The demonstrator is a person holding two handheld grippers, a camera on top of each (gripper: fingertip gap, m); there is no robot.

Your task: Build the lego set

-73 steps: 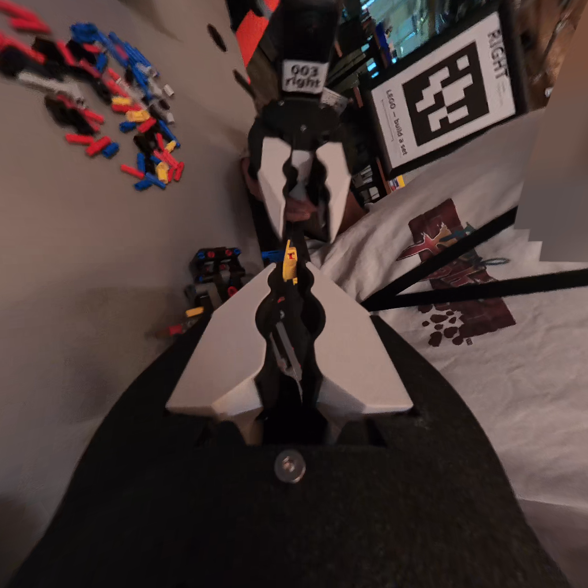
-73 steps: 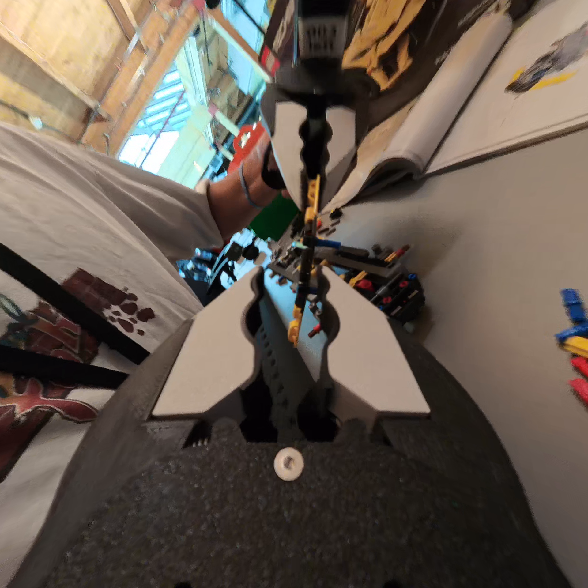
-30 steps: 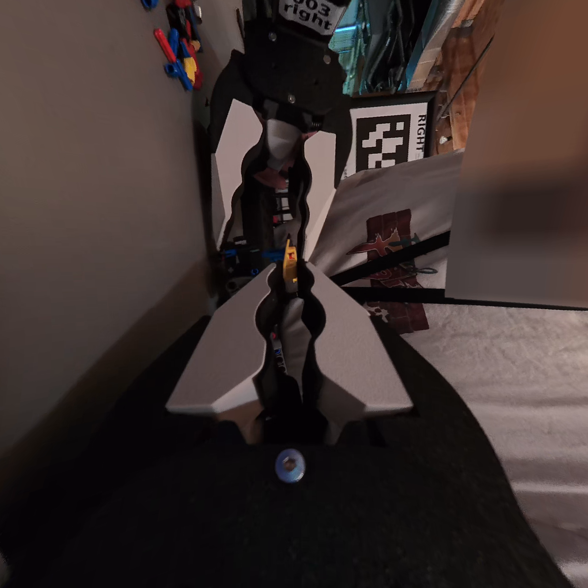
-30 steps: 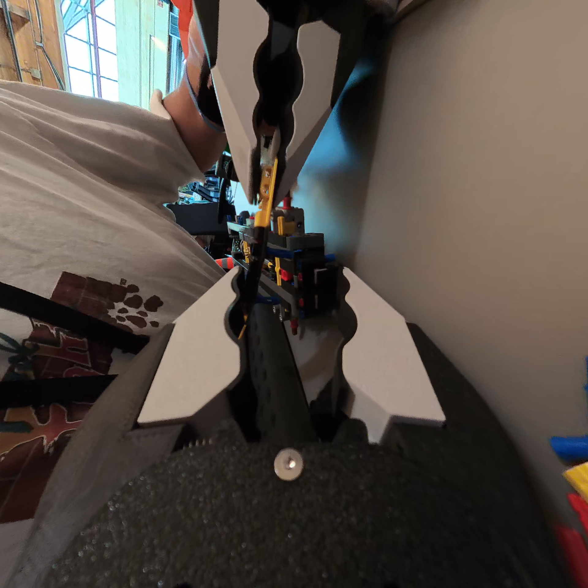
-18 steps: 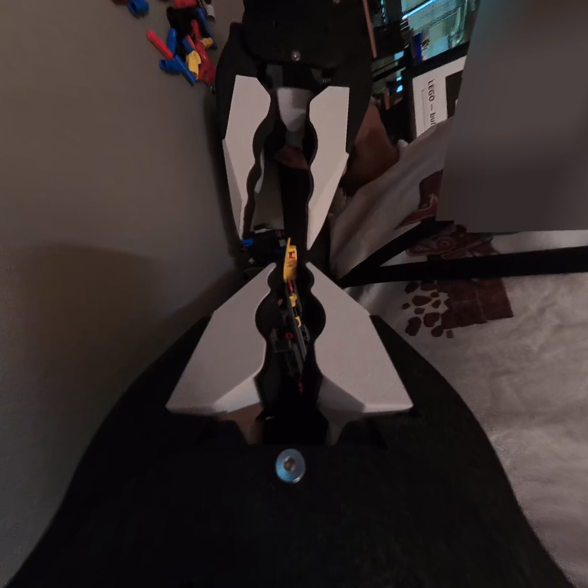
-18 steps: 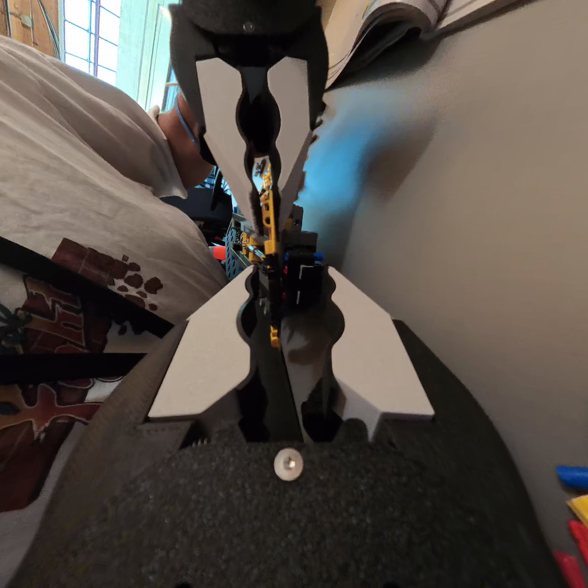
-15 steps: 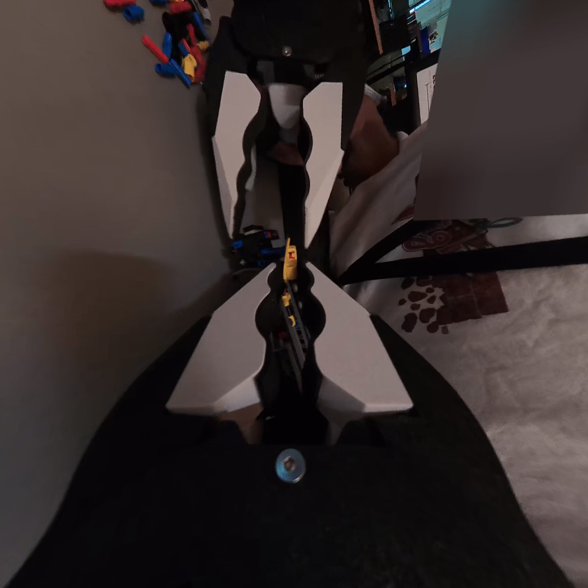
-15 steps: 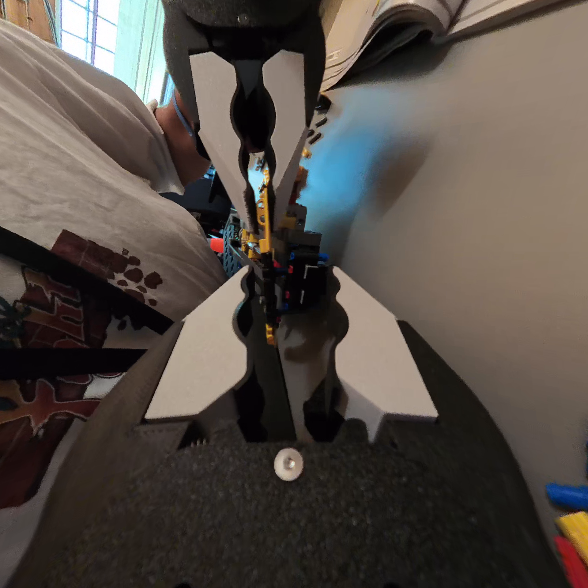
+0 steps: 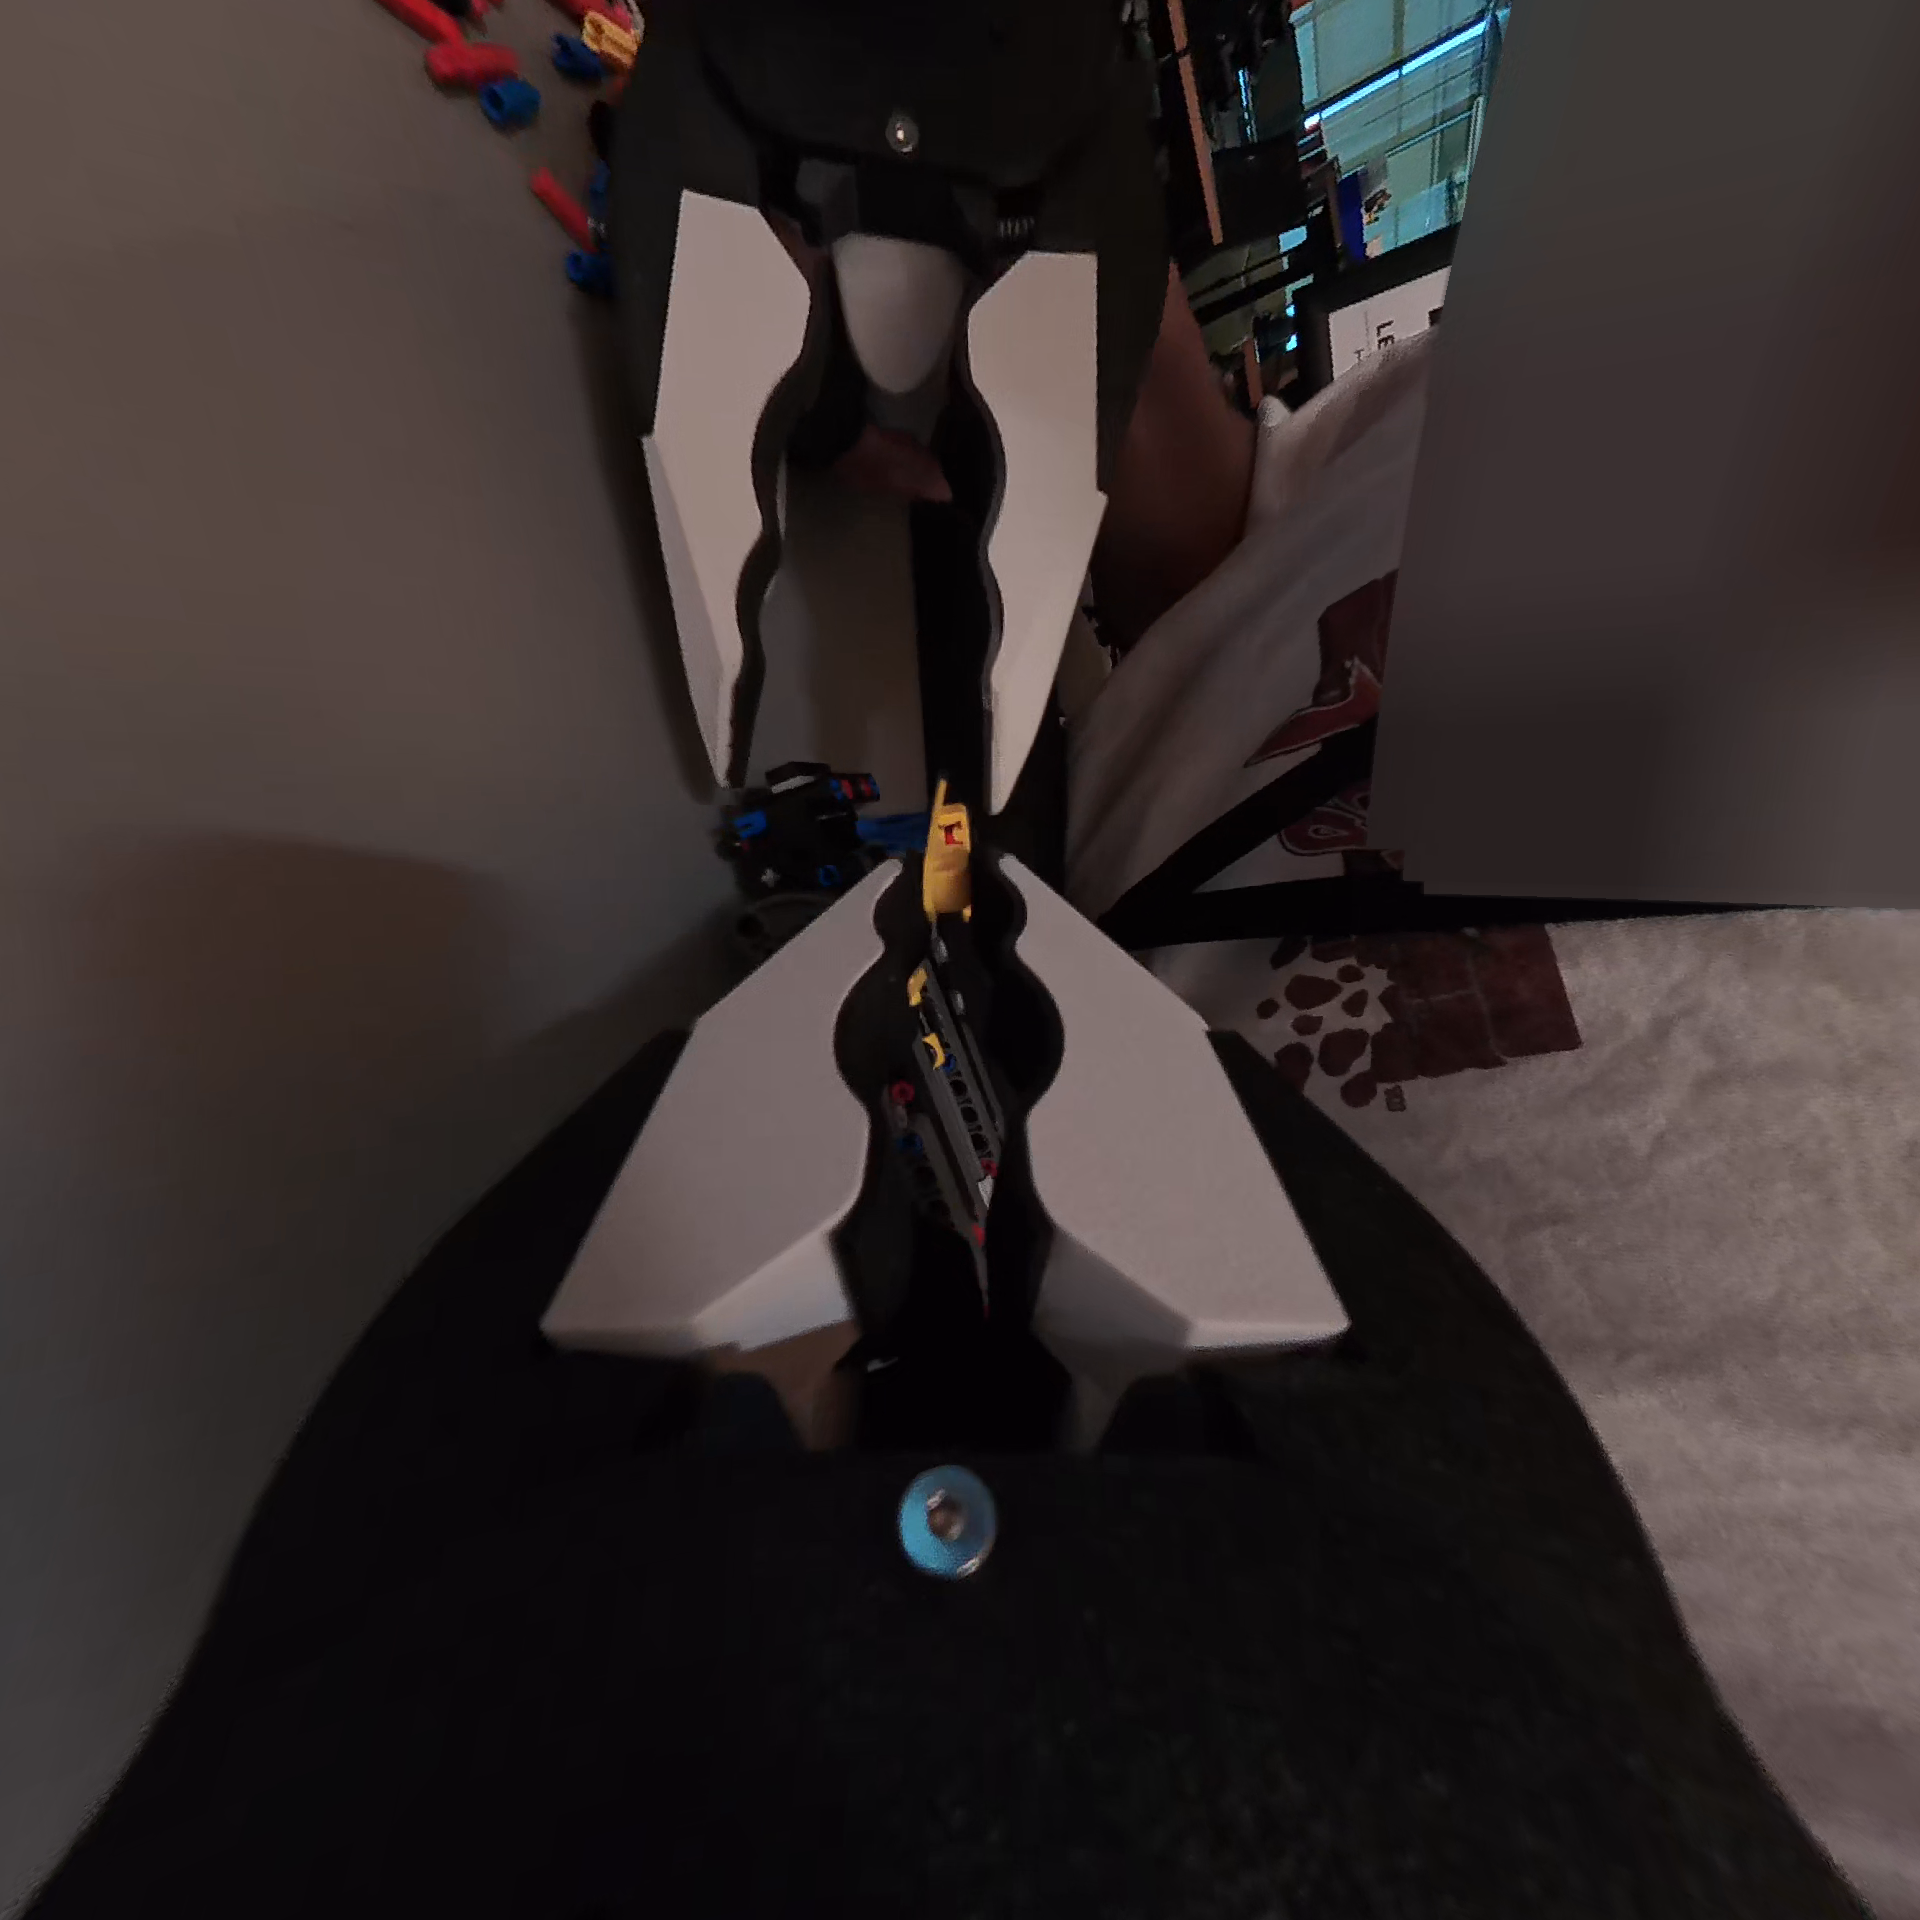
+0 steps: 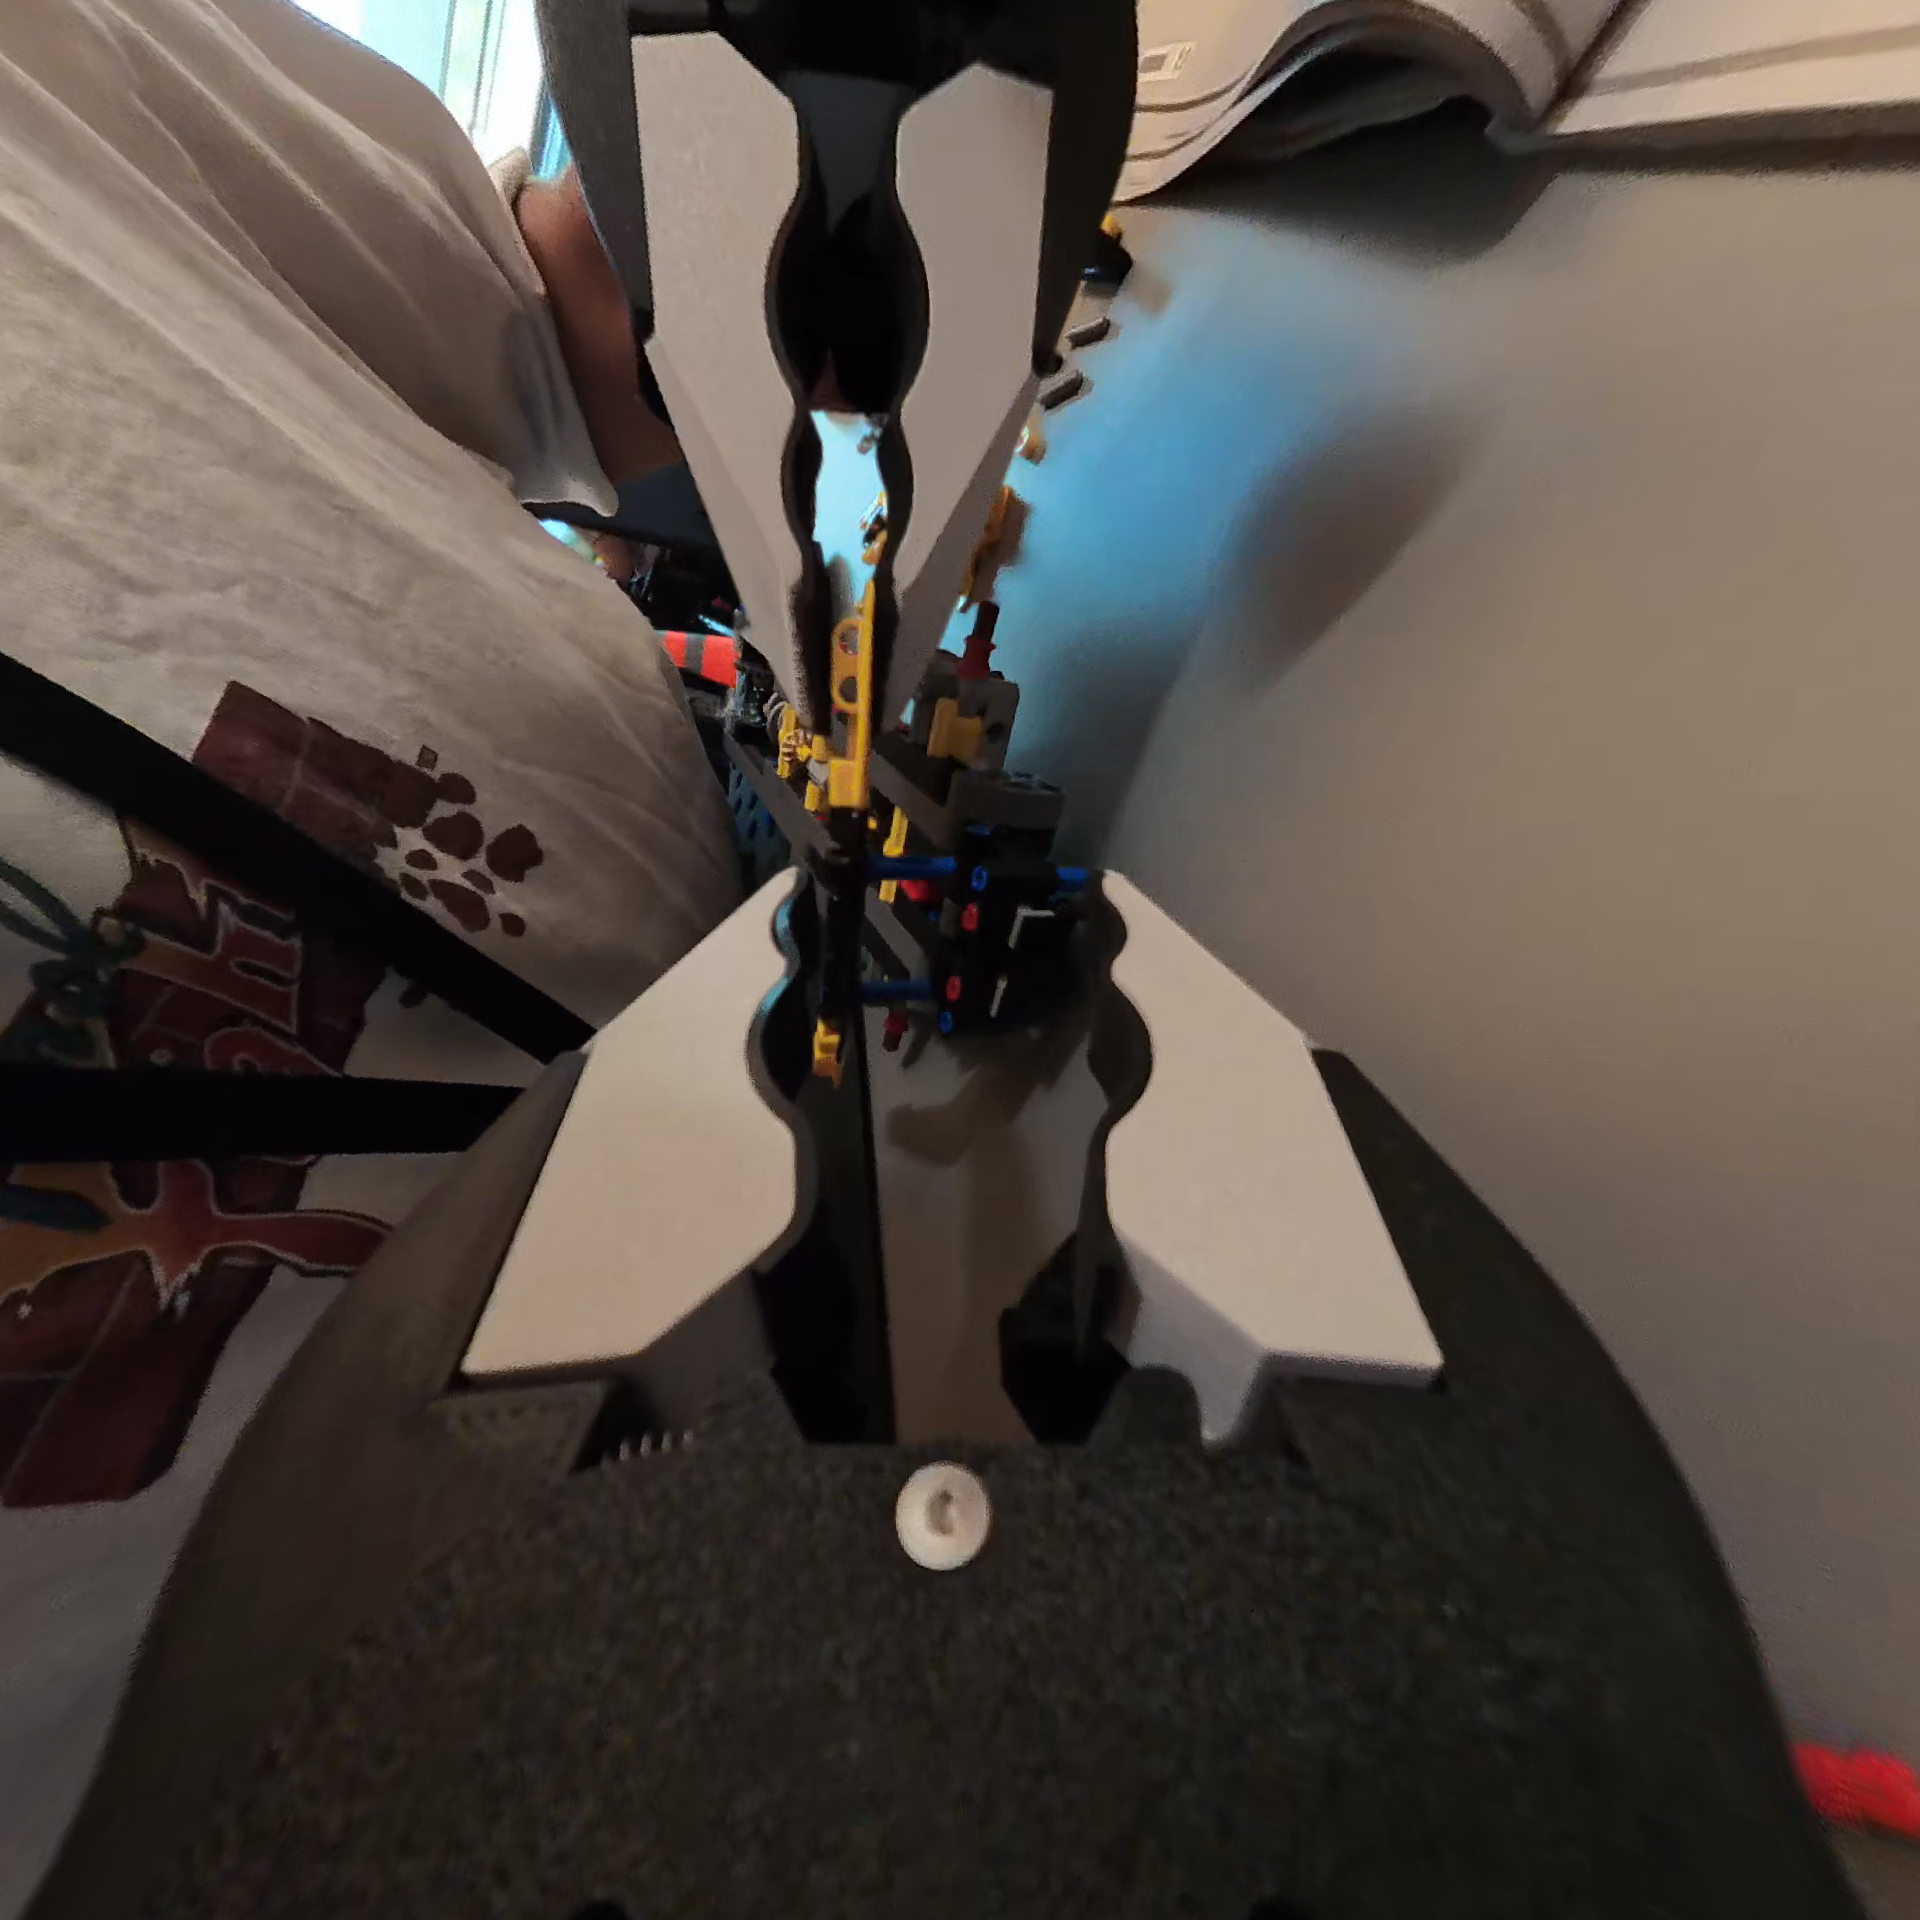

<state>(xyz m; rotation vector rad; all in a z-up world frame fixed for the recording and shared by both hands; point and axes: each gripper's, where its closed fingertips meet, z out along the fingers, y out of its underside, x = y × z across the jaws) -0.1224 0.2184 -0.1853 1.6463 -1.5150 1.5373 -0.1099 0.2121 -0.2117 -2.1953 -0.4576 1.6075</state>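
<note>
The two grippers have closed in since half a second ago, tip to tip now. The left gripper (image 9: 951, 873) is clenched on the yellow end of the lego model (image 9: 948, 1081), held over the grey table (image 9: 260, 623). The right gripper (image 10: 951, 899) stands released, fingers spread around the model (image 10: 935, 883). Only the right view shows the model's black and blue block (image 10: 1003, 945) and the open booklet (image 10: 1455, 73). Only the left view shows the loose bricks (image 9: 520, 73), well apart up top. The white shirt (image 10: 260, 520) fills one side.
</note>
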